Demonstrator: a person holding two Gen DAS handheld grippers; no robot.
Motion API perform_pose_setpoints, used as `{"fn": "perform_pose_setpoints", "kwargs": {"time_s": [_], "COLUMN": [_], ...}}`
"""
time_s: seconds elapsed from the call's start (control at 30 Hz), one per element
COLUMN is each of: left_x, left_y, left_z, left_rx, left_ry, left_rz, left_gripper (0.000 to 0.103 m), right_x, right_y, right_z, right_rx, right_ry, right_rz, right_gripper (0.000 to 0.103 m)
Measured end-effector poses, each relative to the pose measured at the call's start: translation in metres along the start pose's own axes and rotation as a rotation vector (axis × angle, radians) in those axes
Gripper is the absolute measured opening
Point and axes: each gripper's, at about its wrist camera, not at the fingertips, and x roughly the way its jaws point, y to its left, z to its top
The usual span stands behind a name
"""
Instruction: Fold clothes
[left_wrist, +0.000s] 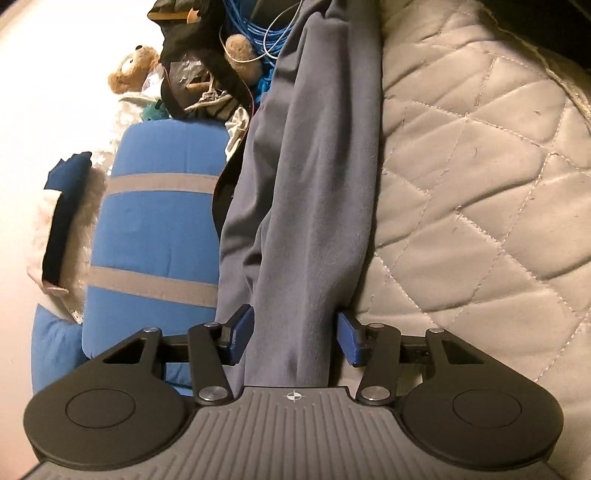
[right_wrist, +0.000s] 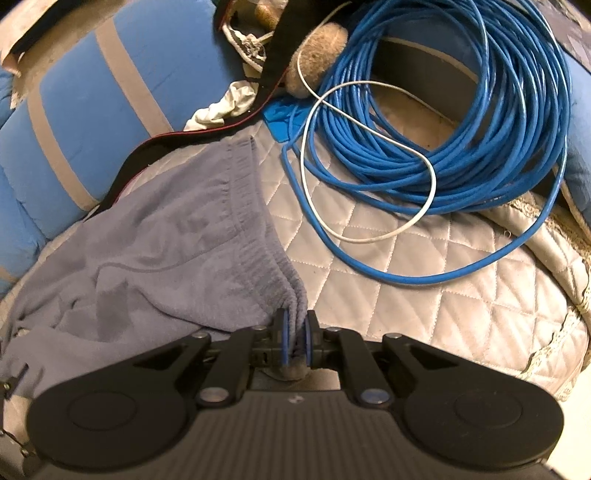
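A grey-blue pair of soft trousers lies on a quilted beige mattress. In the left wrist view a long leg of it runs away from me between the open jaws of my left gripper; the blue pads stand apart on either side of the cloth. In the right wrist view my right gripper is shut on the corner of the elastic waistband of the trousers, which spread out to the left over the mattress.
A large coil of blue cable with a white wire lies on the mattress to the right. A blue striped cushion borders the left. A teddy bear, a black strap and loose clutter sit beyond.
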Motion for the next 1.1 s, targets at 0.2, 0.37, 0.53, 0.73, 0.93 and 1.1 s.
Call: {"fn": "perform_pose_setpoints", "kwargs": {"time_s": [0.2,0.37,0.53,0.73,0.93,1.1], "left_x": [0.005,0.011,0.014,-0.028,-0.057,-0.05], "left_y": [-0.008,-0.013,-0.011,0.025,0.084,0.094], "left_z": [0.004,0.012,0.017,0.013,0.007,-0.006], "left_rx": [0.048,0.091,0.076,-0.021,-0.286,-0.442], "left_ry": [-0.024,-0.006,0.092,0.063,0.047,0.077], "left_rz": [0.047,0.068,0.011,-0.099,-0.47,-0.746], "left_gripper": [0.047,0.045,0.005,0.005,0.005,0.009], "right_x": [0.001,0.002,-0.003,-0.01,-0.011,-0.009], "right_y": [0.002,0.007,-0.005,-0.021,-0.033,-0.035], "right_z": [0.004,-0.003,-0.002,0.011,0.022,0.018], "right_rx": [-0.002,-0.049,-0.012,0.056,0.112,0.121], "right_ry": [0.014,0.011,0.015,0.053,0.081,0.058], "right_rz": [-0.006,-0.031,0.02,0.089,0.079,0.017], "right_gripper": [0.01,0.01,0.009,0.009,0.008,0.031]}}
